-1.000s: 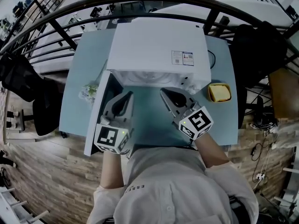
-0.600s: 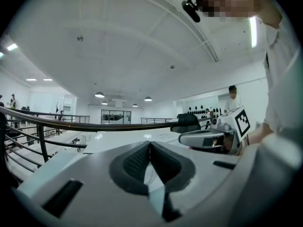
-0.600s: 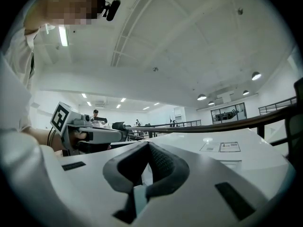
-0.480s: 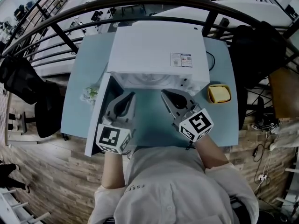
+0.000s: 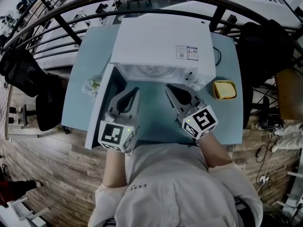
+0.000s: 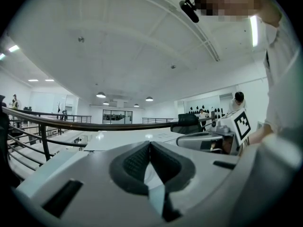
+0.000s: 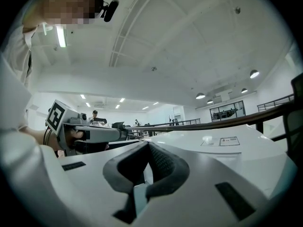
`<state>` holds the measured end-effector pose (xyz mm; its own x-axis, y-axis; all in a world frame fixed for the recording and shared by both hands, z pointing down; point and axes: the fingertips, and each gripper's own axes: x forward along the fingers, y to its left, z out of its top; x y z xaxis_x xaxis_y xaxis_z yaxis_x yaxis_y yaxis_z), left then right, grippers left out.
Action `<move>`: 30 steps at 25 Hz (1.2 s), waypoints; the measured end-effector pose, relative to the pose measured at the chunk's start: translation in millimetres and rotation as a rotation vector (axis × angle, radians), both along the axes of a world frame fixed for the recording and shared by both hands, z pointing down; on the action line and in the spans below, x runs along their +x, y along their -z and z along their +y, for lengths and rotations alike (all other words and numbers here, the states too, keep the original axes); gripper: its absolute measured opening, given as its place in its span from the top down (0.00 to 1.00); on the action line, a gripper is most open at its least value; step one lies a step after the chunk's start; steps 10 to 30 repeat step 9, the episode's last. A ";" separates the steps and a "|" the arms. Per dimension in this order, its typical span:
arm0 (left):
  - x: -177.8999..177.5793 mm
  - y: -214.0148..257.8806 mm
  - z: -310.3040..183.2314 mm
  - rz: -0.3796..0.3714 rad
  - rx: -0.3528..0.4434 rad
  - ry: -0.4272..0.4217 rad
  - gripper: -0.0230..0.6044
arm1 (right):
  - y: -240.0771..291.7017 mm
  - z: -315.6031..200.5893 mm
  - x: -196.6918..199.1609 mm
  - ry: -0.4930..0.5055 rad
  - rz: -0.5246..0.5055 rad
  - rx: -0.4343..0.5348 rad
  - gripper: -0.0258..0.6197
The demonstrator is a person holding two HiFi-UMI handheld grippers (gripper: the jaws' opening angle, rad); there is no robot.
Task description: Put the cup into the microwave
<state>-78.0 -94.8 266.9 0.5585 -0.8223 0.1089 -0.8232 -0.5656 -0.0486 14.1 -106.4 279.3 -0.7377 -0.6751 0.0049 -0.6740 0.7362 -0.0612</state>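
Observation:
A white microwave point(image 5: 161, 46) stands on the light blue table point(image 5: 90, 56), its door point(image 5: 100, 105) swung open to the left. In its opening a pale round shape point(image 5: 152, 71) shows; I cannot tell if it is a cup or the turntable. No cup shows clearly in any view. My left gripper point(image 5: 134, 91) is shut and empty just before the opening, left of centre. My right gripper point(image 5: 169, 88) is shut and empty beside it. In the left gripper view the jaws point(image 6: 149, 144) meet; in the right gripper view they point(image 7: 147, 144) meet too, tilted up over the microwave top point(image 7: 222, 143).
A yellow dish point(image 5: 224, 90) sits on the table right of the microwave. A small greenish crumpled thing point(image 5: 93, 85) lies left of the door. Black railings point(image 5: 61, 20) curve behind the table, with dark chairs point(image 5: 28, 79) on both sides. The table's front edge is at the person's body.
Both grippers stay shut in nearly the same place before the microwave. The head view has shifted a little, so the scene sits slightly lower and to the right.

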 end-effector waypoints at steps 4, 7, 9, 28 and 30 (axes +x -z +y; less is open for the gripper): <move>-0.6 0.5 4.0 -0.006 -0.003 -0.001 0.96 | 2.0 2.2 0.9 -0.013 -0.009 -0.001 0.94; 0.8 -0.2 6.6 -0.014 -0.007 -0.005 0.96 | 6.0 4.1 1.4 -0.018 -0.010 0.008 0.94; 1.8 -1.1 8.8 -0.018 -0.010 -0.009 0.96 | 7.2 5.5 1.2 -0.021 -0.009 0.012 0.93; 1.8 -1.1 8.8 -0.018 -0.010 -0.009 0.96 | 7.2 5.5 1.2 -0.021 -0.009 0.012 0.93; 1.8 -1.1 8.8 -0.018 -0.010 -0.009 0.96 | 7.2 5.5 1.2 -0.021 -0.009 0.012 0.93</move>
